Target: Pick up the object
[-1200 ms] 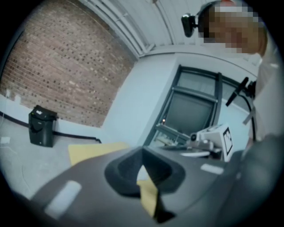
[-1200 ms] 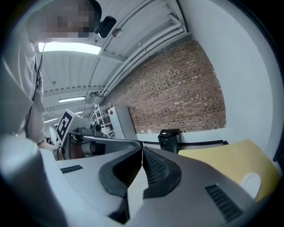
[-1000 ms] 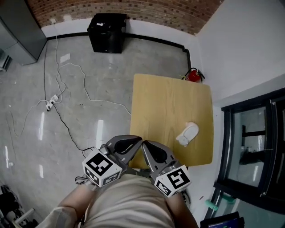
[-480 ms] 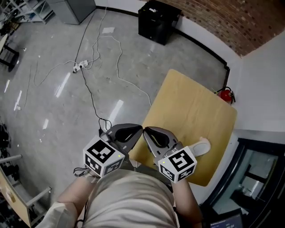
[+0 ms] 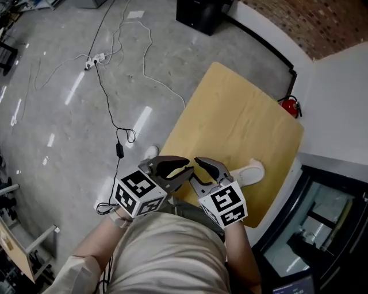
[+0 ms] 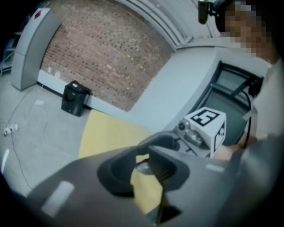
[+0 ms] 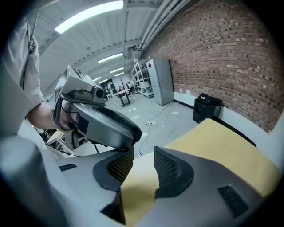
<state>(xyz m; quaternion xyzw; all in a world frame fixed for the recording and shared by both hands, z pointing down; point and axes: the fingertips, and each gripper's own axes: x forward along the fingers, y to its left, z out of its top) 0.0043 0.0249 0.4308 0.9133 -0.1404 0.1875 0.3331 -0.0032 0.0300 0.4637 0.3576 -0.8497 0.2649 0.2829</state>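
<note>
A white rounded object [image 5: 248, 172] lies on the yellow wooden table [image 5: 230, 120], close to its near right edge. Both grippers hang side by side over the table's near corner, to the left of the object and apart from it. My left gripper [image 5: 183, 171] [image 6: 142, 162] has just been opening; a narrow gap shows between its jaws, with only table behind it. My right gripper [image 5: 202, 169] [image 7: 143, 166] has also just been opening, and its mesh pads stand apart with nothing between them. The object shows in neither gripper view.
A black box [image 5: 198, 12] stands on the floor by the brick wall beyond the table. A red fire extinguisher [image 5: 289, 106] sits at the table's far right corner. Cables and a power strip [image 5: 92, 58] trail across the grey floor at left. A dark-framed glass door [image 5: 322, 229] is at right.
Both grippers have come down nearer the table's near corner, and their jaws, shut before, now stand apart. The head view has swung, so the table sits tilted in the picture.
</note>
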